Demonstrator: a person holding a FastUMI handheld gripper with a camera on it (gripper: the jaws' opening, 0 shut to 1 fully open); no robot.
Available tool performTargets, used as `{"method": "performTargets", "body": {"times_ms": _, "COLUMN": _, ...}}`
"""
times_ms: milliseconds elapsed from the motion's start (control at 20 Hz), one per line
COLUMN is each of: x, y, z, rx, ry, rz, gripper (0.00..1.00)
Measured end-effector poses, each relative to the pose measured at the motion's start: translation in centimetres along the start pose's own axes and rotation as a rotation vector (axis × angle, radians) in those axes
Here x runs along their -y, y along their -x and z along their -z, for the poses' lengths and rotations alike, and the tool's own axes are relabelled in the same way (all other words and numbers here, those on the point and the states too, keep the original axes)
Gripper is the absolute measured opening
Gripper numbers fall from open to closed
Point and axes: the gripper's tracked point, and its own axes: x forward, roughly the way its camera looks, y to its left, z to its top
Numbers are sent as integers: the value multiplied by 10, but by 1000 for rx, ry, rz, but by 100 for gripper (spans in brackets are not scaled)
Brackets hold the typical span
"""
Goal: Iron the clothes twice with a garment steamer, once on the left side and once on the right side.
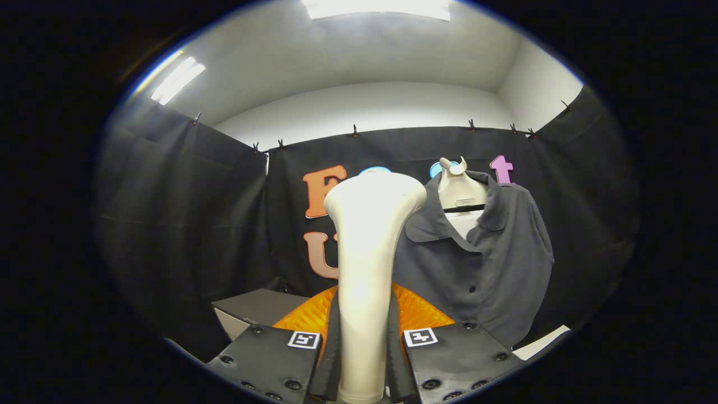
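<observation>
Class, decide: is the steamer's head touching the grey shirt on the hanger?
Cannot tell. In the gripper view the steamer, clamped between the jaws of the gripper, overlaps the shirt edge; depth is unclear.

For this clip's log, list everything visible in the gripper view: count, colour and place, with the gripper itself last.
Cream plastic garment steamer: one, cream-white, upright between the fingers, its wide head raised in front of the shirt's near shoulder.
Dark grey collared button shirt: one, dark grey, hanging beyond the fingers, beside the steamer.
Pale hanger stand: one, off-white, inside the shirt's collar, hook on top.
Orange ribbed surface: one, orange, just behind the fingers at the steamer's base.
Grey box-like object: one, grey, low beside the orange surface; what it is cannot be told.
Gripper: one, both fingers pressed on the steamer's handle.
</observation>
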Motion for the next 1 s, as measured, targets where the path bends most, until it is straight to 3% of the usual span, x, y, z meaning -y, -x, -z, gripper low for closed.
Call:
{"method": "performTargets", "body": {"times_ms": 550, "x": 89, "y": -42, "z": 71, "rx": -71, "ry": 3, "rz": 90, "gripper": 41}}
{"method": "performTargets", "body": {"times_ms": 1000, "x": 101, "y": -88, "z": 109, "rx": -114, "ry": -40, "rz": 46, "gripper": 40}}
